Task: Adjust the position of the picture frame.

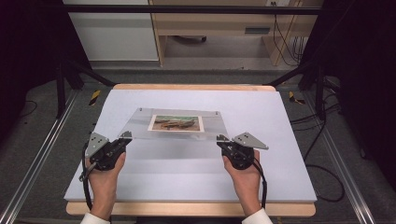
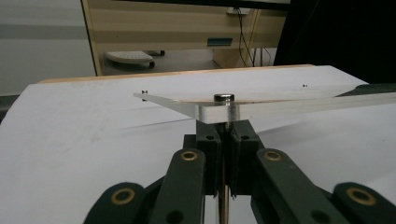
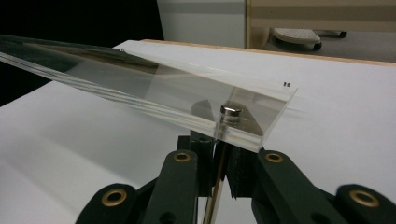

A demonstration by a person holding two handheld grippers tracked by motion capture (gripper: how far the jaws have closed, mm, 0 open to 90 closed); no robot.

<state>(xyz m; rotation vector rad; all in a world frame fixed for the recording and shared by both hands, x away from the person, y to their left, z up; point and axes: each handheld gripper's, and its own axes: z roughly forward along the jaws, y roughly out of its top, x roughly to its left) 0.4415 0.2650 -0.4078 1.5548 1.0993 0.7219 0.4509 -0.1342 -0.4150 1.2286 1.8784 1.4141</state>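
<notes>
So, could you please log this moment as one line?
left gripper: shut on acrylic frame | right gripper: shut on acrylic frame | near edge lifted

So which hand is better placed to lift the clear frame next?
Neither alone, probably both: the left gripper is shut at the near left corner of the acrylic frame, and the right gripper is shut at the near right.

Wooden table [image 1: 187,87] under a pale white sheet [image 1: 187,172] covering nearly its whole top. On the sheet, toward the far edge, a clear acrylic frame [image 1: 140,122], near edge raised, far edge down.
</notes>
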